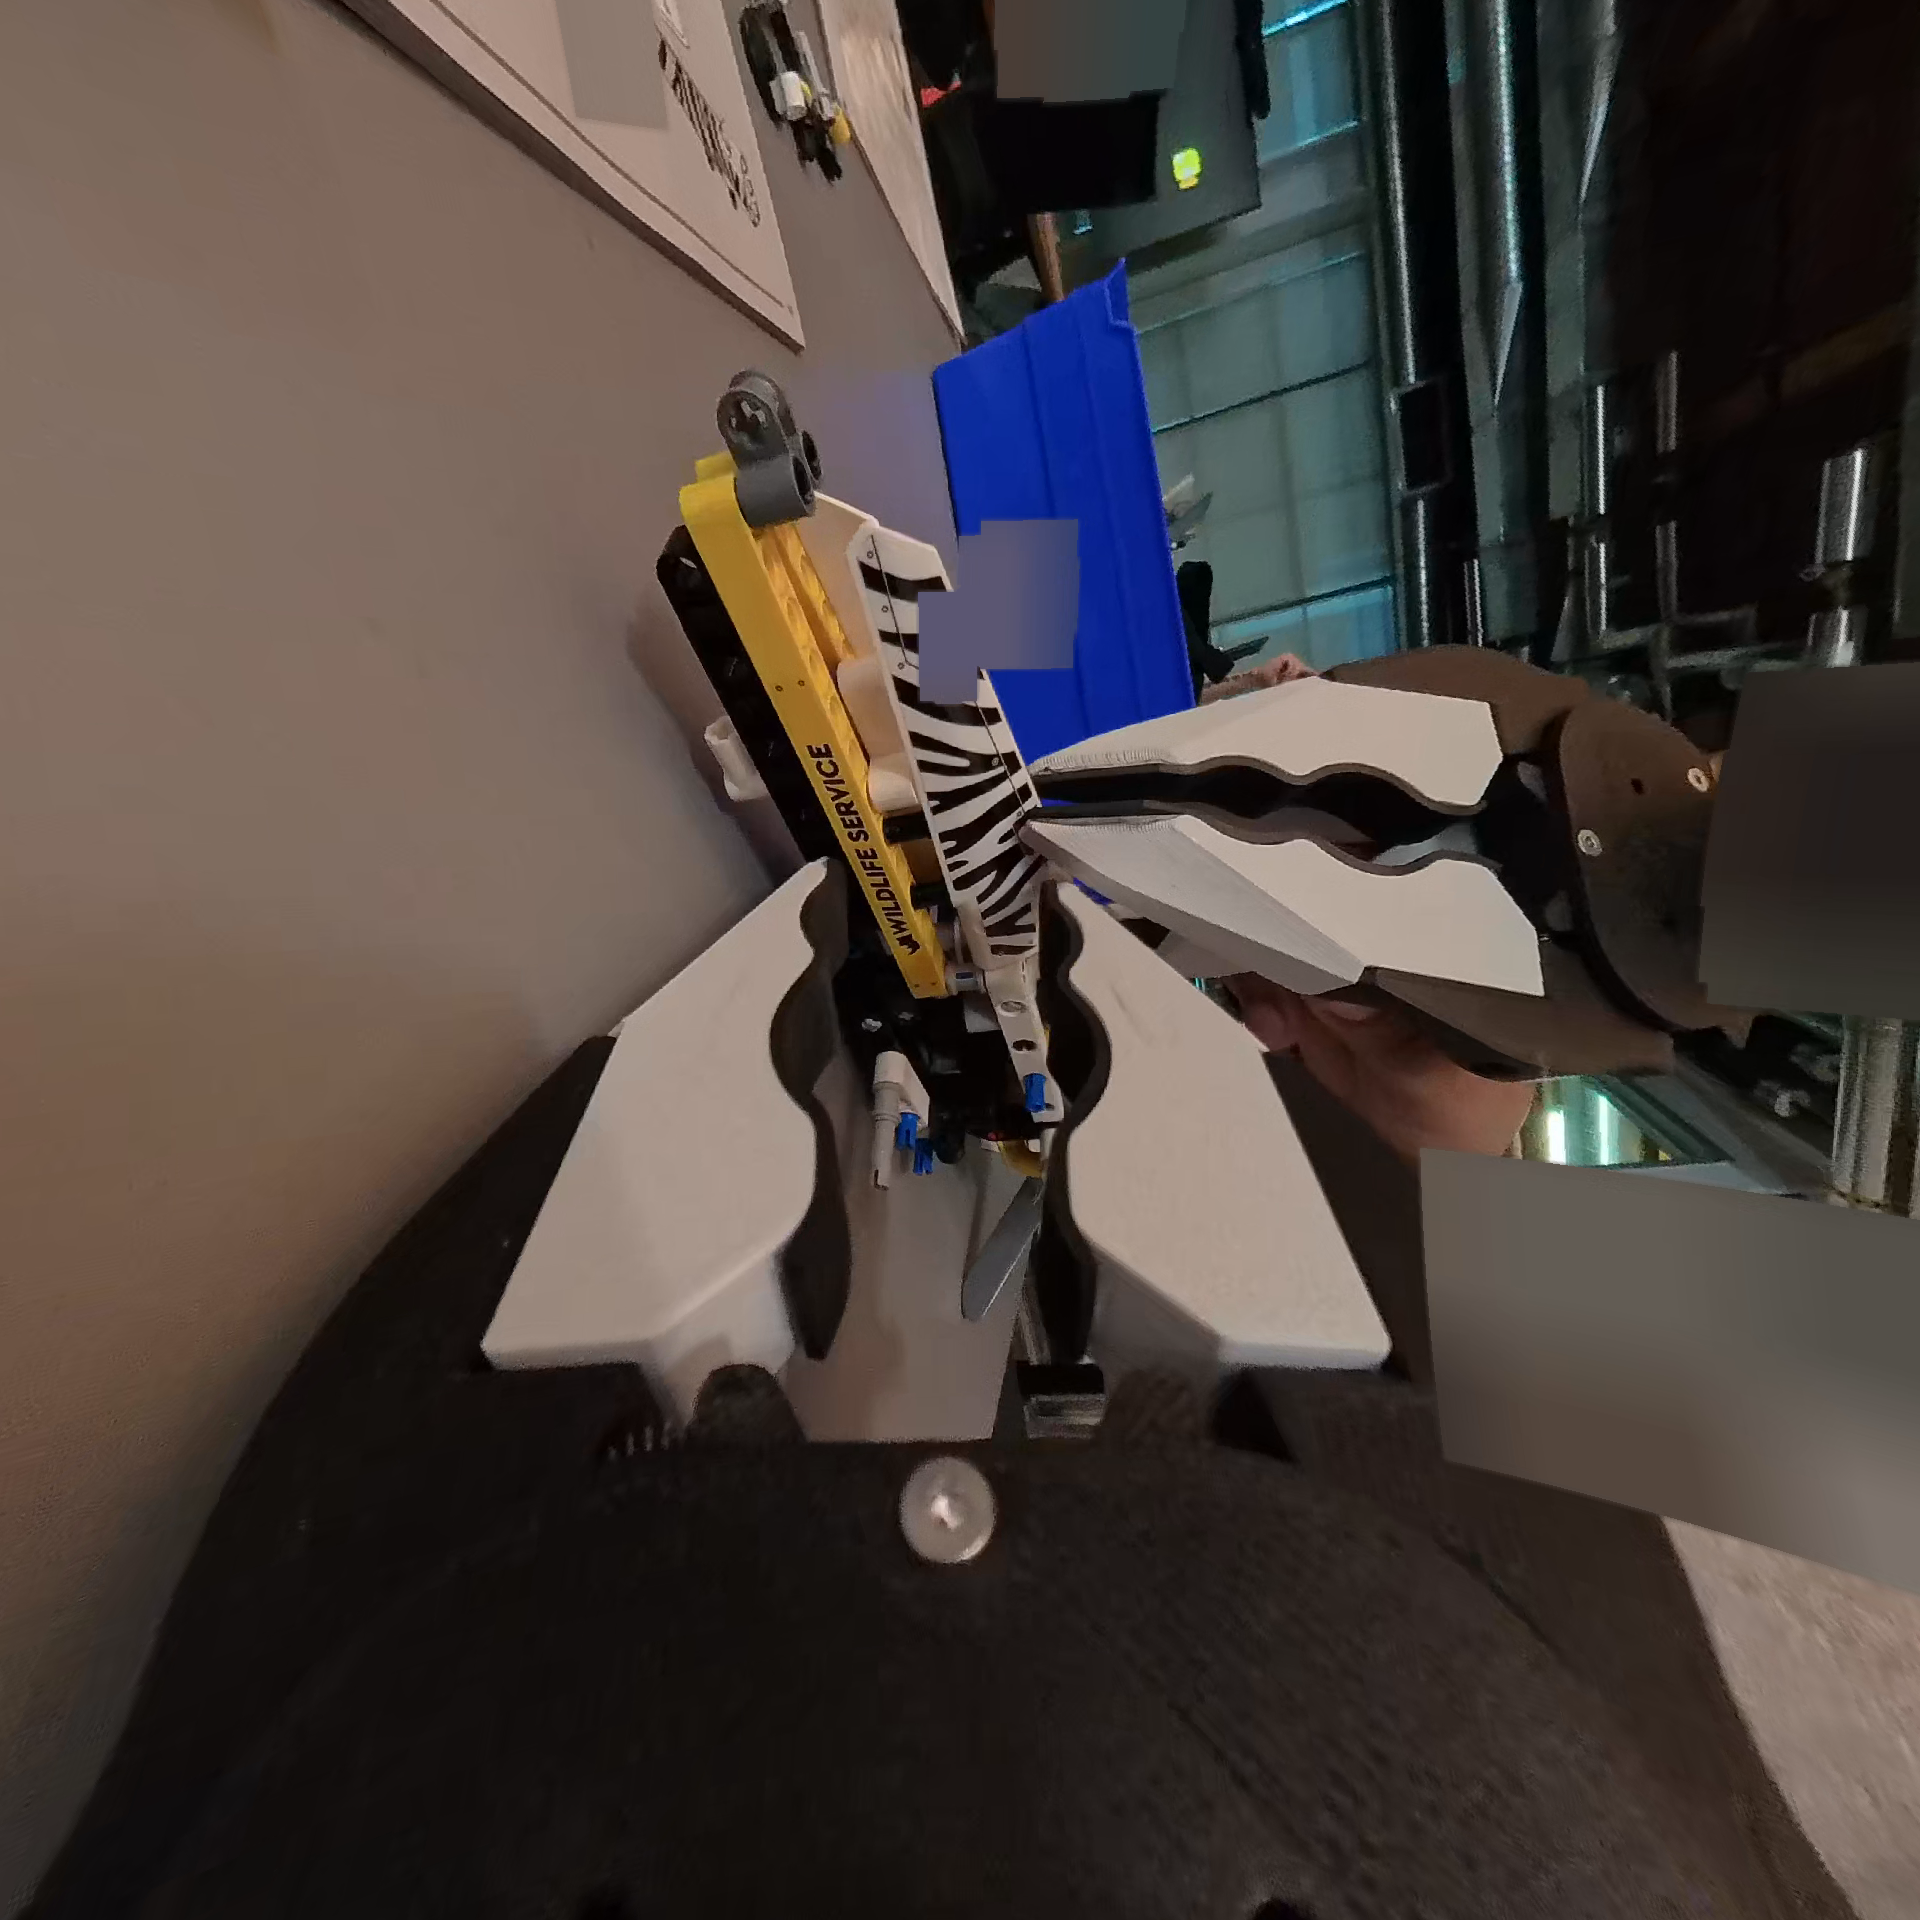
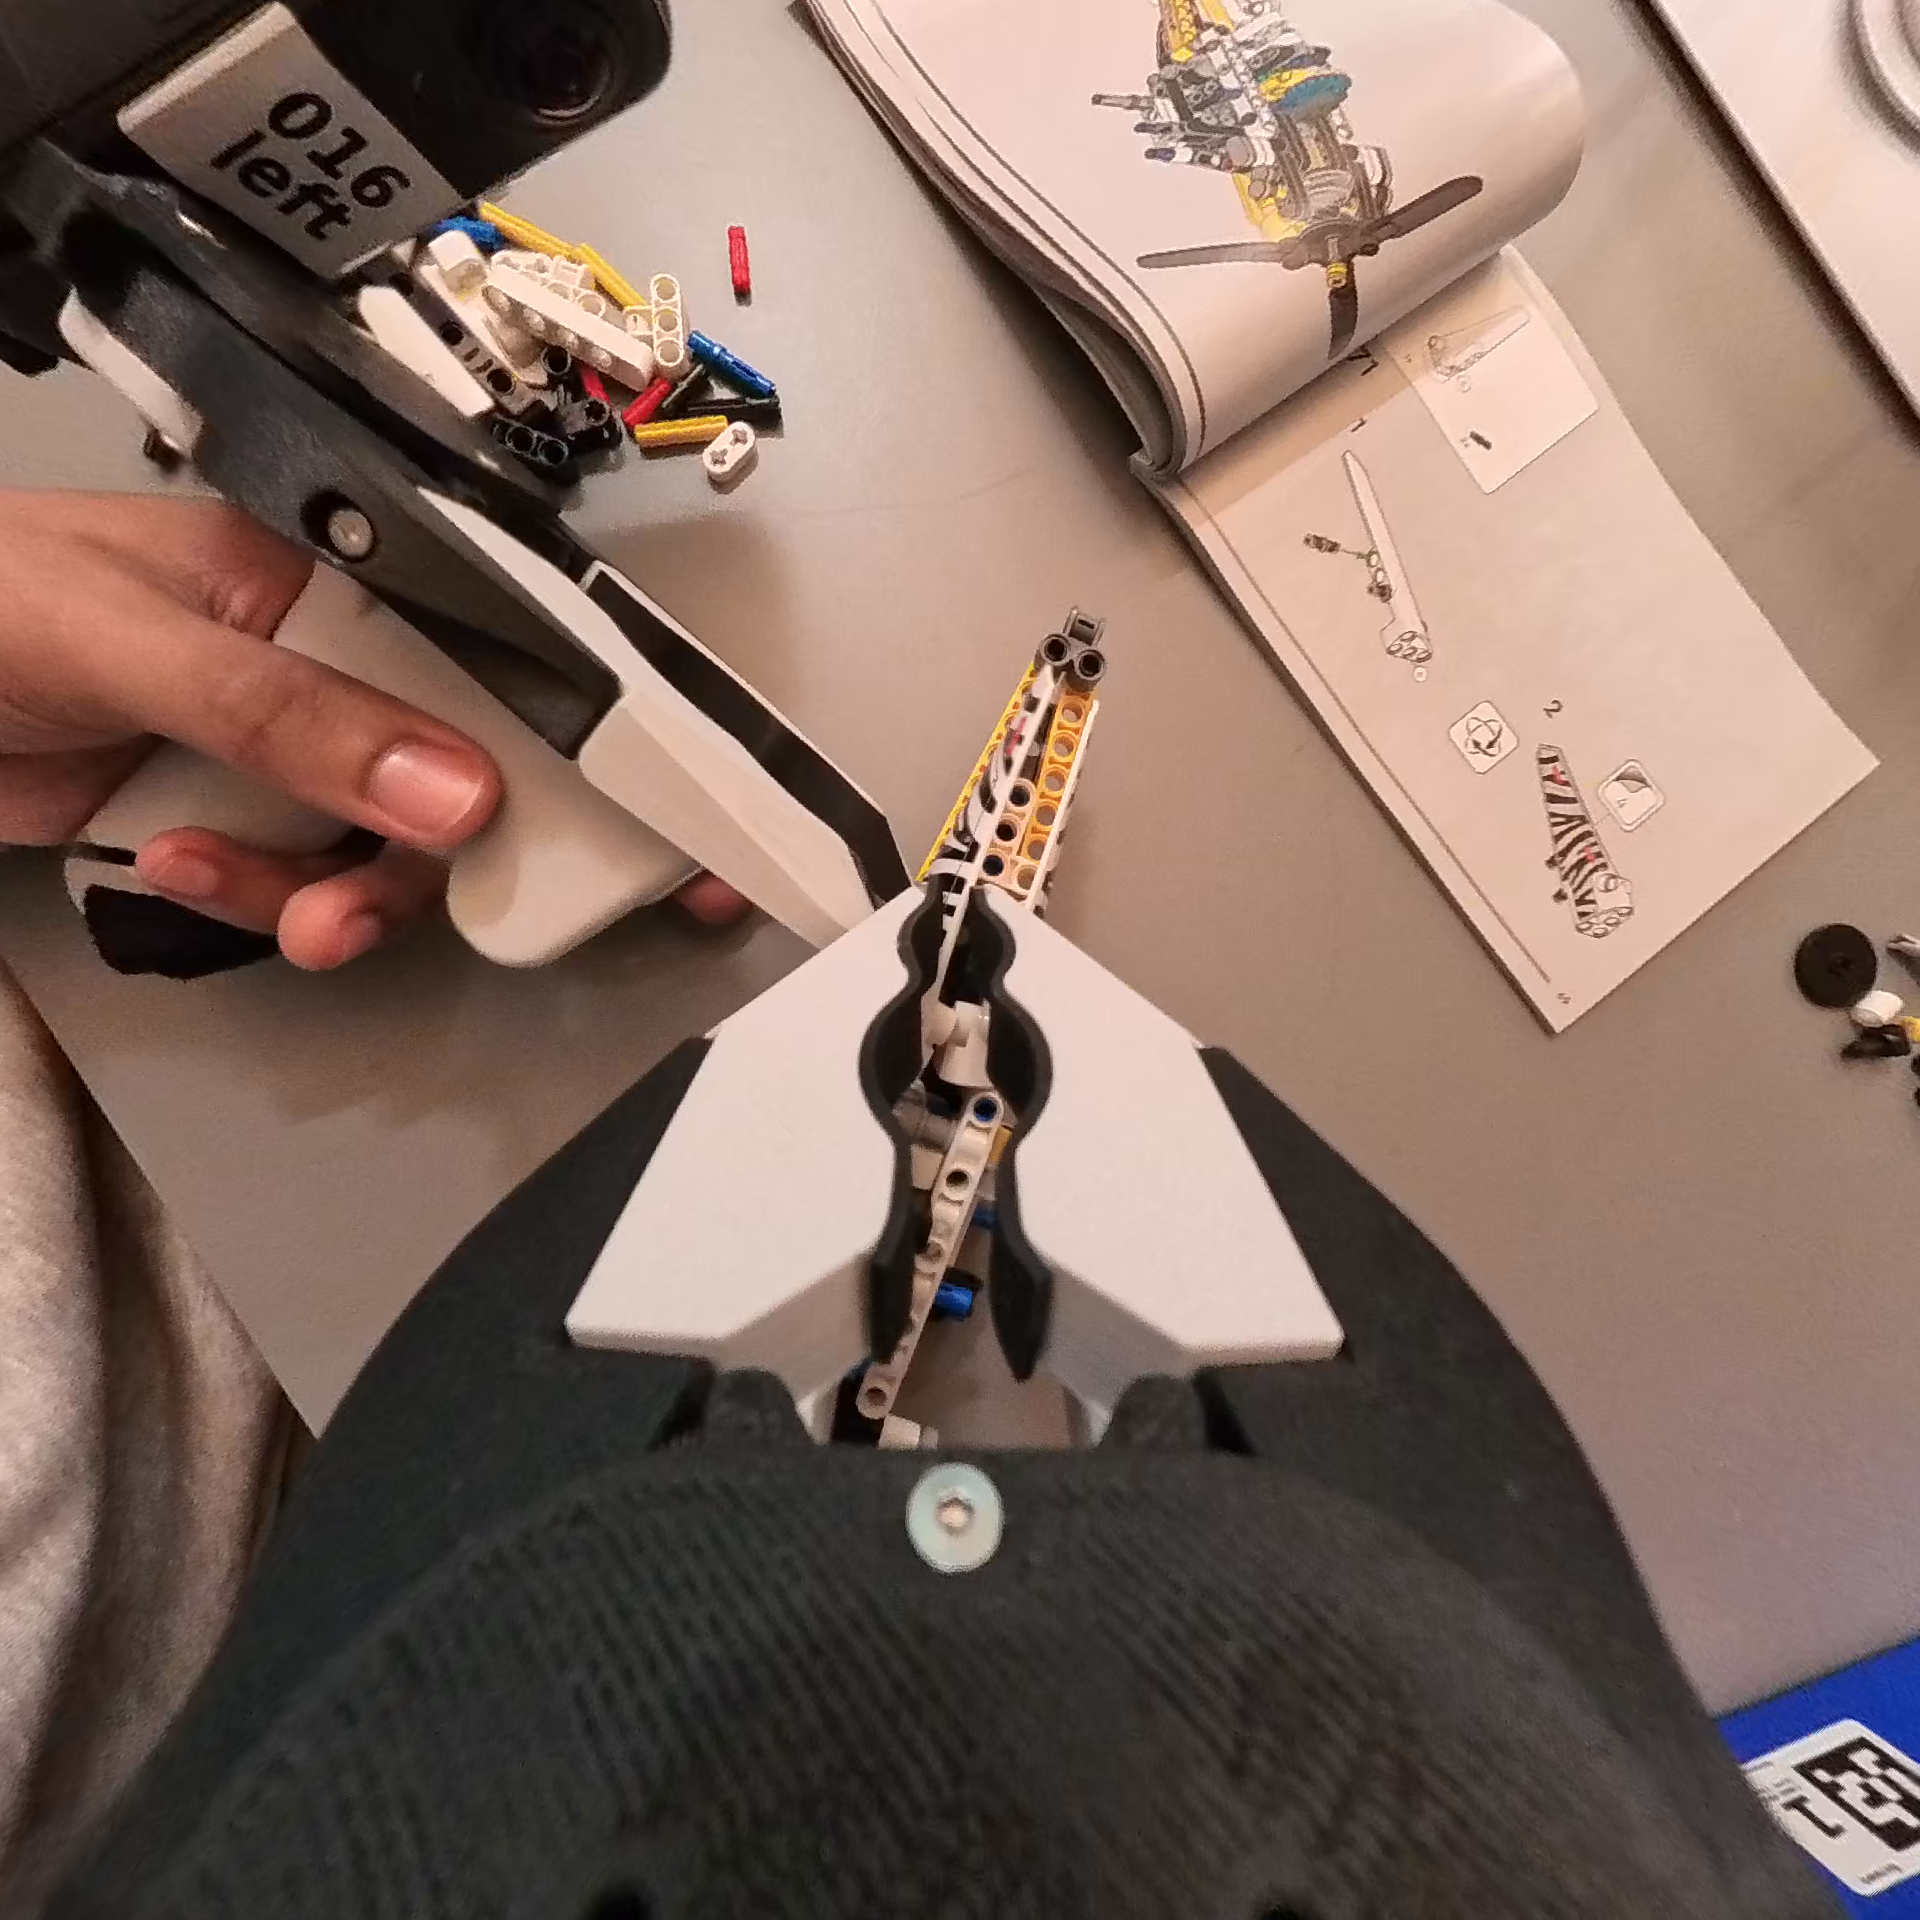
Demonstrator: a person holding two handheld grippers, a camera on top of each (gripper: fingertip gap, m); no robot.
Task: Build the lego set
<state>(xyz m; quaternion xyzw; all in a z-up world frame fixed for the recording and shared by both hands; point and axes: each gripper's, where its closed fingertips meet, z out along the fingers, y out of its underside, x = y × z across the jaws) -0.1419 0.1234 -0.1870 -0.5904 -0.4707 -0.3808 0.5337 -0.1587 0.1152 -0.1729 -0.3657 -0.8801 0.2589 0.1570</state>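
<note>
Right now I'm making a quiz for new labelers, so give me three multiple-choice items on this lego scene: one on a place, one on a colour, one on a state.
1. Where does the pile of loose pieces lie?
A. On the grey table, left of the open instruction booklet
B. Inside a blue bin
C. On the booklet's pages

2. What colour is the long beam on the wing assembly, beside its zebra-striped panel?
A. Red
B. Yellow
C. Green

3. How is the wing assembly held?
A. It lies free on the table
B. Only the left gripper holds it
C. Both the left gripper and the right gripper are closed on it

Answers:
1 A: the right wrist view shows the pile on the bare table, apart from the booklet.
2 B: the left wrist view shows it yellow.
3 C: each wrist view shows its own fingers clamping the assembly.
</note>
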